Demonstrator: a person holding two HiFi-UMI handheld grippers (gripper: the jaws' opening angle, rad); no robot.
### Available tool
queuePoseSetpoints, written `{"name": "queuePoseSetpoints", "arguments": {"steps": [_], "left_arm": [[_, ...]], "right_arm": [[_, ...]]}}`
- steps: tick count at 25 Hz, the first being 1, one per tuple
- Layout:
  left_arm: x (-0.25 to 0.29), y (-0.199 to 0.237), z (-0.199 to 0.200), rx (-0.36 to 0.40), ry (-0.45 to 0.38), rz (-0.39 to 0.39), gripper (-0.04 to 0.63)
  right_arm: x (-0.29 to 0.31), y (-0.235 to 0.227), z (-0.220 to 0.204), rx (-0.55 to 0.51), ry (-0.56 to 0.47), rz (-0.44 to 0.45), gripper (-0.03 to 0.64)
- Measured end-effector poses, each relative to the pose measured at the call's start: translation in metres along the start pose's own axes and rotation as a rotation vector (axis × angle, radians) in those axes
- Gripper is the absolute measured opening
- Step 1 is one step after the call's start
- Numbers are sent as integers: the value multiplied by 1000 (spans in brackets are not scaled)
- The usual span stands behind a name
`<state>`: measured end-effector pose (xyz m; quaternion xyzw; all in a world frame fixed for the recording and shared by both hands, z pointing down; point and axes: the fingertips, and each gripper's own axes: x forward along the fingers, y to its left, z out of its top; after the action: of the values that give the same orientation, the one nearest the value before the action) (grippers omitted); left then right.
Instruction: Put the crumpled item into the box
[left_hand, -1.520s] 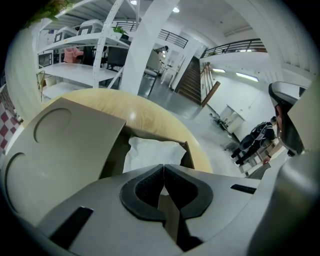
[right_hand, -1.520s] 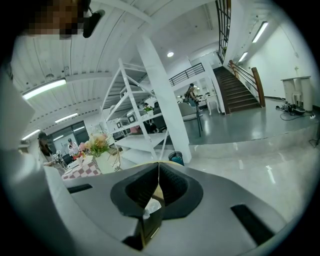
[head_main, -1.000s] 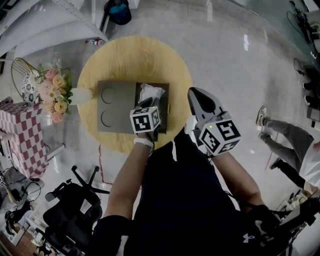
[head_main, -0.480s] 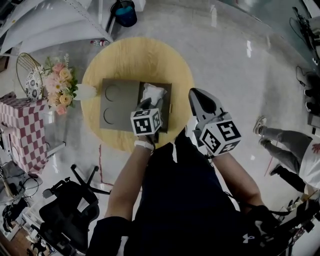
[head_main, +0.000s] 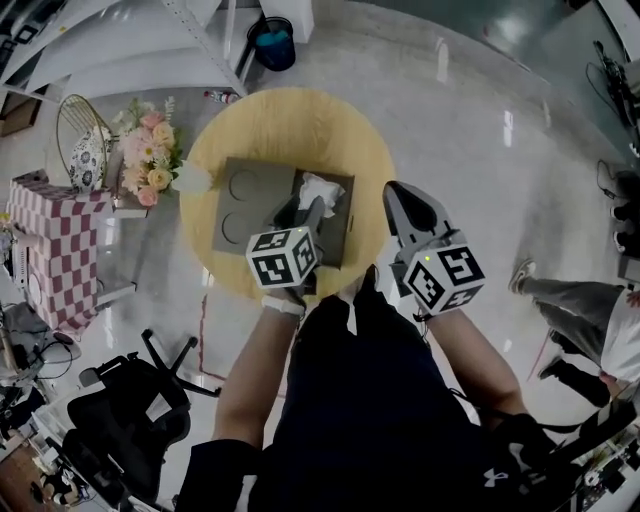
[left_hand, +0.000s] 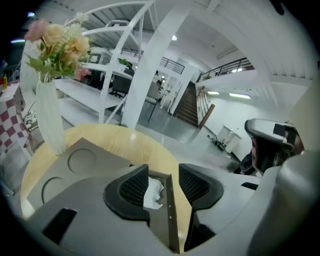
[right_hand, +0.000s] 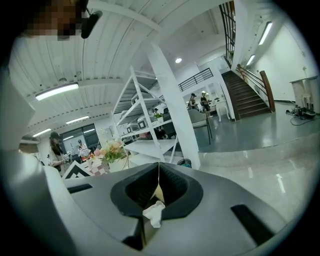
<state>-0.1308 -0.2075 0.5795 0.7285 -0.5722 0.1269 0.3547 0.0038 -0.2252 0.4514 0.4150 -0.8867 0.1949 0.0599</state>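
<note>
The crumpled white paper (head_main: 318, 190) lies inside the open grey box (head_main: 345, 228) on the round yellow table (head_main: 290, 115). My left gripper (head_main: 305, 208) hovers over the box's near side, open. In the left gripper view the paper (left_hand: 152, 194) shows low in the gap between the spread jaws of the left gripper (left_hand: 163, 172), beside the box wall (left_hand: 169, 215), and neither pad touches it. My right gripper (head_main: 400, 195) hangs to the right of the box. In the right gripper view the right gripper (right_hand: 159, 172) is shut, and a bit of white paper (right_hand: 154, 212) shows beyond its jaws.
The box's flat lid (head_main: 245, 200), with two round marks, lies open to the left. A white vase of flowers (head_main: 150, 165) stands at the table's left edge. A checkered cloth (head_main: 50, 250), an office chair (head_main: 130, 420) and a bin (head_main: 275, 45) stand on the floor around.
My left gripper has opened and let go of the crumpled paper, which now rests in the box. The left gripper has drawn back slightly toward me. The right gripper has stayed where it was.
</note>
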Motion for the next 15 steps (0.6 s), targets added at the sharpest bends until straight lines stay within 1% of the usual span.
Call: {"name": "queuePoseSetpoints", "arguments": {"steps": [3, 7, 11, 15], "left_arm": [[-24, -2, 26, -9, -77, -1, 198], [-56, -7, 60, 1, -173, -8, 190], [-91, -16, 92, -1, -274, -42, 158], [-127, -31, 131, 14, -404, -87, 99]], "right_arm": [[-2, 7, 9, -7, -24, 13, 14], [-3, 19, 26, -19, -61, 34, 14], [-6, 35, 47, -43, -97, 54, 14], [-7, 45, 72, -67, -138, 67, 14]]}}
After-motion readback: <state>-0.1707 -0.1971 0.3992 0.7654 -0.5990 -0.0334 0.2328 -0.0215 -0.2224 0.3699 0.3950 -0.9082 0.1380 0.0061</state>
